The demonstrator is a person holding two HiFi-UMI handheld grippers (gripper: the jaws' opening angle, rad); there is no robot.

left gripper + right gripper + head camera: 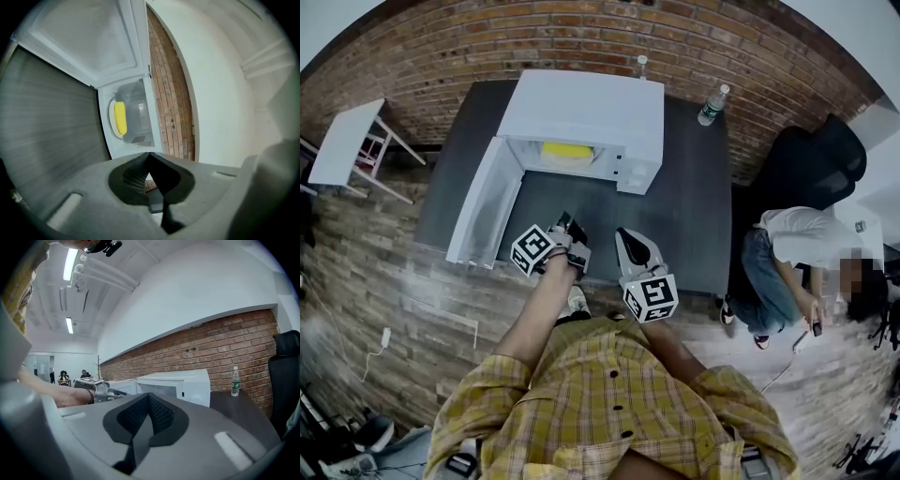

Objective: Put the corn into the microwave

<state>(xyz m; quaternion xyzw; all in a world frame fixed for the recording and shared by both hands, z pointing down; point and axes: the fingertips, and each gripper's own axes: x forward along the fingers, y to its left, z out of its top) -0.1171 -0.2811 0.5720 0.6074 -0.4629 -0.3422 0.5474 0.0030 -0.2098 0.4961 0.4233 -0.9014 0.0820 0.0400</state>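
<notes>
The left tongs and the right tongs are both clenched on nothing, held side by side over the near edge of the dark grey surface. Ahead of them stands the white microwave oven, its door swung open. The left gripper view shows the yellow corn cob lying inside on a pale round plate. The right gripper view shows a clear water bottle before the red brick wall.
</notes>
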